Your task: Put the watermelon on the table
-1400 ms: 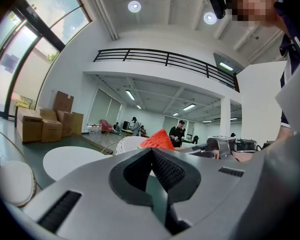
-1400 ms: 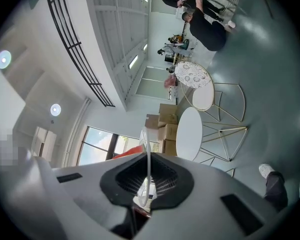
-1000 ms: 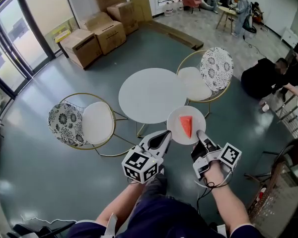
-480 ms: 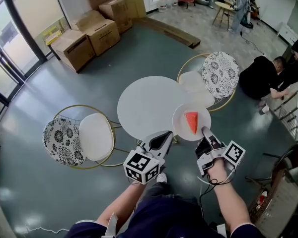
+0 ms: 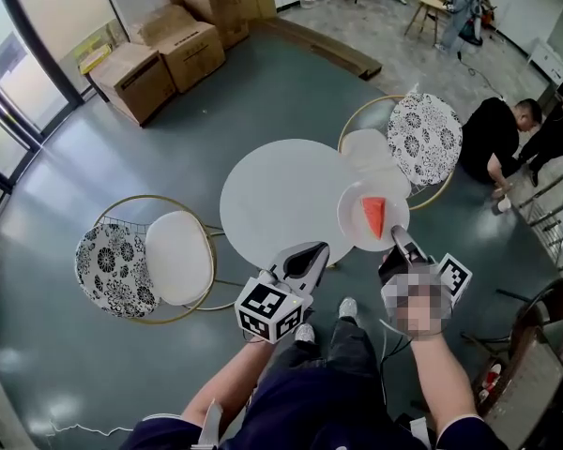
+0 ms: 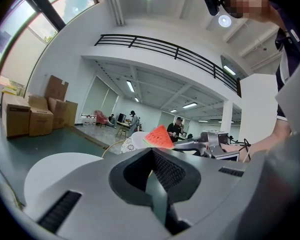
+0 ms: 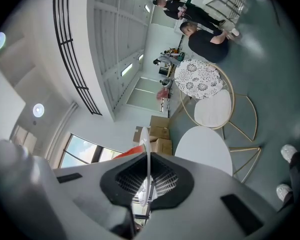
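Looking down past dark trousers and one white shoe [image 5: 347, 307] onto grey-green floor, both forearms stretched forward. Holding the left gripper [image 5: 311, 248] just short of the near rim of the round white table [image 5: 272, 195]; jaws pressed together on nothing, pads meeting in one seam in the left gripper view. Pinching the near rim of a white plate [image 5: 355, 206] with the right gripper [image 5: 395, 235], jaws clamped on the thin edge; plate [image 7: 144, 134] seen edge-on between the pads in the right gripper view. Carrying the watermelon [image 5: 374, 217] on that plate: a red wedge, broad end away from the body, tip toward the right gripper. Same watermelon [image 6: 158, 138] showing just above the left gripper's nose in the left gripper view, green rind along its lower edge. From above, plate overlapping the table's right rim; cannot tell whether resting on the tabletop or held clear of it. Flanking the table, two gold-framed seats with white cushions and black-and-white patterned backs: left chair [image 5: 174, 256] beside the table's left side, right chair [image 5: 415, 139] beyond the plate, cushion partly hidden under it. Farther out, cardboard boxes [image 5: 159, 50] grouped near tall glass doors at upper left. At right, a person in black [image 5: 493, 134] low on the floor past the right chair. Farthest off, along the top edge, a small wooden table [image 5: 430, 3] with figures around it, too small to make out.
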